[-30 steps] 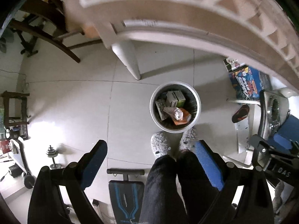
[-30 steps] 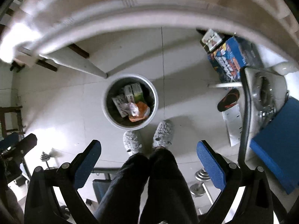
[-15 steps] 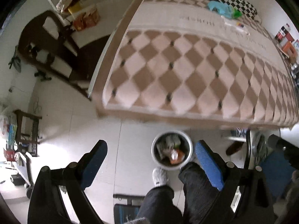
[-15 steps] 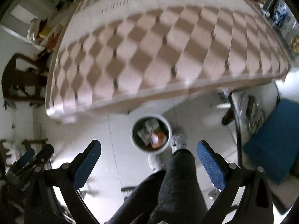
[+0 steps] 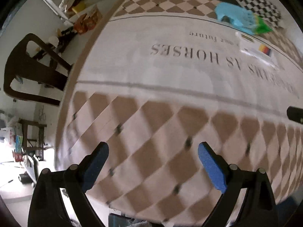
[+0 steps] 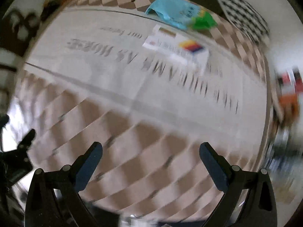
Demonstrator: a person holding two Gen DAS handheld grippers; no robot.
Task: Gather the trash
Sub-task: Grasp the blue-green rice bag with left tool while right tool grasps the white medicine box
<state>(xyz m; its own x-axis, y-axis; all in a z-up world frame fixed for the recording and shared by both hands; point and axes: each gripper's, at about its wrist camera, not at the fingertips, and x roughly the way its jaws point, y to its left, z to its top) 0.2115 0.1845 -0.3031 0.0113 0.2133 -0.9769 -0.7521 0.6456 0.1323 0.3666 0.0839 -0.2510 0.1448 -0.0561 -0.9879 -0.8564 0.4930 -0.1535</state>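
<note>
A table under a checked brown-and-white cloth point(image 5: 170, 87) point(image 6: 132, 87) fills both views. At its far side lie a light blue wrapper with a green end point(image 5: 238, 17) point(image 6: 176, 11) and a flat white box with a coloured logo point(image 5: 255, 49) point(image 6: 178, 49). My left gripper point(image 5: 152, 160) hangs open above the near checked part of the cloth, nothing between its blue pads. My right gripper point(image 6: 150, 159) is open too, empty, over the same near edge. The bin is out of sight.
A dark wooden chair point(image 5: 30, 71) stands left of the table, with snack bags on a shelf point(image 5: 83, 17) behind it. Clutter sits on the floor at the far left point(image 5: 17, 143). A checked black-and-white cushion point(image 5: 259, 1) lies at the far right. The right view is blurred.
Both grippers have swung up from the floor and the filled bin to face the table top. The person's legs and the bin have left both views.
</note>
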